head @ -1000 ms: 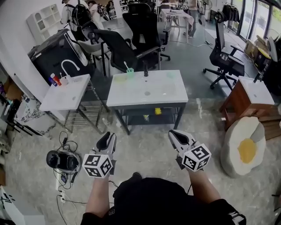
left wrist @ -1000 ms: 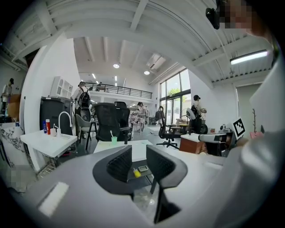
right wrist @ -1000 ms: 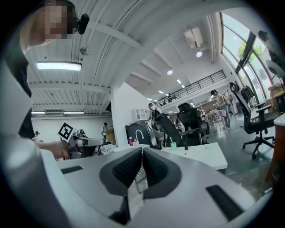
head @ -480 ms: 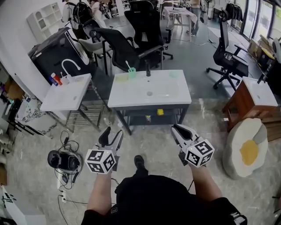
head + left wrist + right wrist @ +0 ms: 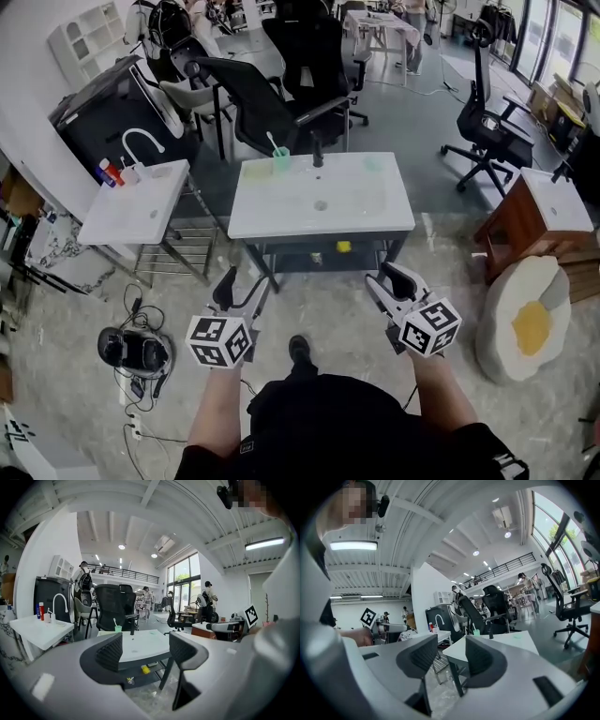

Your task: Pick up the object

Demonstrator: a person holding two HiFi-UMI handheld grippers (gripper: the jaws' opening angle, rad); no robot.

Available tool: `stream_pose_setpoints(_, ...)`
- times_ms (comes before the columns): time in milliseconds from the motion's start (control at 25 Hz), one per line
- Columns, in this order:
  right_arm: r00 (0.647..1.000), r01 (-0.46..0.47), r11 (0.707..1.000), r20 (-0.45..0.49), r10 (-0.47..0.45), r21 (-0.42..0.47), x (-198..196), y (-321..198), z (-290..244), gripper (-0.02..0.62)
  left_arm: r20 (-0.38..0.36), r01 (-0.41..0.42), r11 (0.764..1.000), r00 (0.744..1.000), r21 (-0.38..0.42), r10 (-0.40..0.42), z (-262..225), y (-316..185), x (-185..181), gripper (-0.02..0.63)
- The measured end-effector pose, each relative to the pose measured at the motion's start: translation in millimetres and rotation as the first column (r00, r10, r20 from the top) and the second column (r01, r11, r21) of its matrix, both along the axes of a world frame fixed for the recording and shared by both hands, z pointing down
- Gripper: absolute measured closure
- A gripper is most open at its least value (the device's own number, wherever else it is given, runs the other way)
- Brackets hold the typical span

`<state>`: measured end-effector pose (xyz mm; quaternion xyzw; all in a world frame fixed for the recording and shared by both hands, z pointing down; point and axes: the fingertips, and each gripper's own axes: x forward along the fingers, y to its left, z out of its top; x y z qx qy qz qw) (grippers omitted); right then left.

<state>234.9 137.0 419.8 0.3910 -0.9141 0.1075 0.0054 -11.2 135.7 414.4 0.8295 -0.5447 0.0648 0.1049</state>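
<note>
Stands well short of the white basin table (image 5: 375, 214), with both claws held out low over the floor and nothing reached yet. Shows the left gripper (image 5: 239, 287) with jaws spread wide, just been opening, nothing between them but open air and the distant table. Shows the right gripper (image 5: 392, 281) likewise parted, just been opening, also empty. Hard to name the task's object for certain; likeliest the green cup (image 5: 280, 159) on the table's far edge, just left of the dark faucet (image 5: 317, 150), with a toothbrush (image 5: 273, 142) leaning in it. Also worth noting: 1 small yellow item (image 5: 343, 247) on the lower shelf, too small to identify. Judging by looks, probably a light, stiff plastic cup, smooth-walled, easy to tip or skid on the glossy top. Best taken across the middle of the body, pads on 2 opposite sides, below the rim and clear of the toothbrush, with a gentle squeeze rather than a hard clamp. Calls for a long approach first, with cup and claws well apart.
</note>
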Motion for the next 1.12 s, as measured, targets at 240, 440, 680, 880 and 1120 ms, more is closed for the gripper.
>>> stream_pose_setpoints(240,1.000,0.000,0.999,-0.023,-0.001,-0.032,-29.0,-45.0,8.7,0.440,-0.036,0.026,1.000,0.999,-0.002,-0.026,5.5,-46.2,-37.9,0.307)
stream_pose_setpoints(440,0.998,0.005,0.997,-0.054,-0.009,-0.073,-60.1,-86.9,19.2,0.440,-0.052,0.038,0.999,0.998,-0.024,-0.039,17.4,-88.9,-72.8,0.308)
stream_pose_setpoints(680,0.996,0.011,0.995,-0.091,-0.020,-0.097,-104.1,-138.1,22.8,0.440,-0.020,0.021,0.999,1.000,-0.025,-0.021,26.9,-138.6,-107.5,0.308)
stream_pose_setpoints(880,0.992,0.038,0.994,-0.119,-0.051,-0.103,-152.2,-171.3,17.7,0.440,-0.049,0.015,1.000,0.999,-0.024,-0.016,30.4,-174.4,-142.8,0.308)
stream_pose_setpoints(1120,0.992,0.052,0.994,-0.114,-0.062,-0.093,-194.6,-196.6,11.1,0.440,-0.062,0.001,1.000,0.998,-0.017,-0.002,31.6,-199.5,-177.3,0.308)
